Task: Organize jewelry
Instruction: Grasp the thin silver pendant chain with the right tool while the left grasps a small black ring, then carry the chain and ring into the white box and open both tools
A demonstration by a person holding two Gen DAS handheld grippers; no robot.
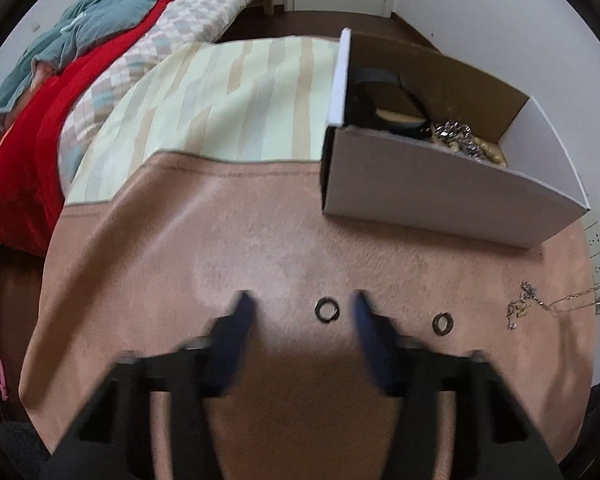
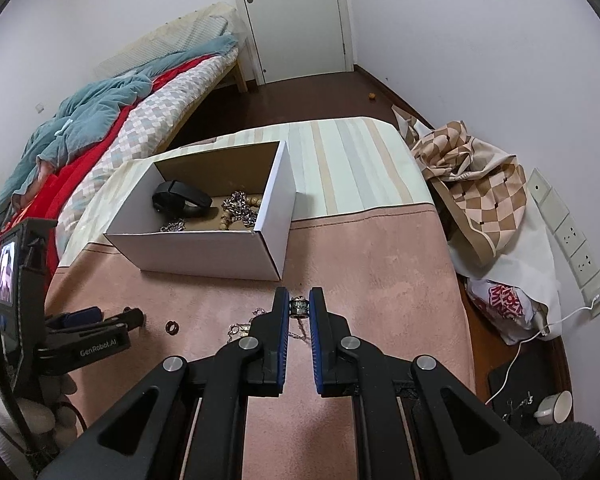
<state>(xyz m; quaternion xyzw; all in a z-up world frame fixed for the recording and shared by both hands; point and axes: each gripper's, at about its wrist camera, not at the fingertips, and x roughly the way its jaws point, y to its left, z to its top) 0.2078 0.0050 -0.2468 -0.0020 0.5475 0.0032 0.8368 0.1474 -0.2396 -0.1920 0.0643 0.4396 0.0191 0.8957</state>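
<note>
The right gripper [image 2: 299,307] pinches a small metal charm [image 2: 299,306] whose chain [image 2: 244,326] trails on the pink blanket [image 2: 380,280]. The left gripper [image 1: 300,306], fingers apart, straddles a dark ring [image 1: 327,309]; a second ring [image 1: 442,322] lies at three o'clock. The white box [image 2: 204,248] at twelve holds a black watch [image 2: 180,200], chains and beads. Only the right view shows the door [image 2: 292,16].

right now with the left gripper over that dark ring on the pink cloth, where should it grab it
Take the dark ring across its outer rim from straight above, one finger on each side. It lies flat on the pink cloth between the left gripper fingertips, with nothing to hook.
</note>
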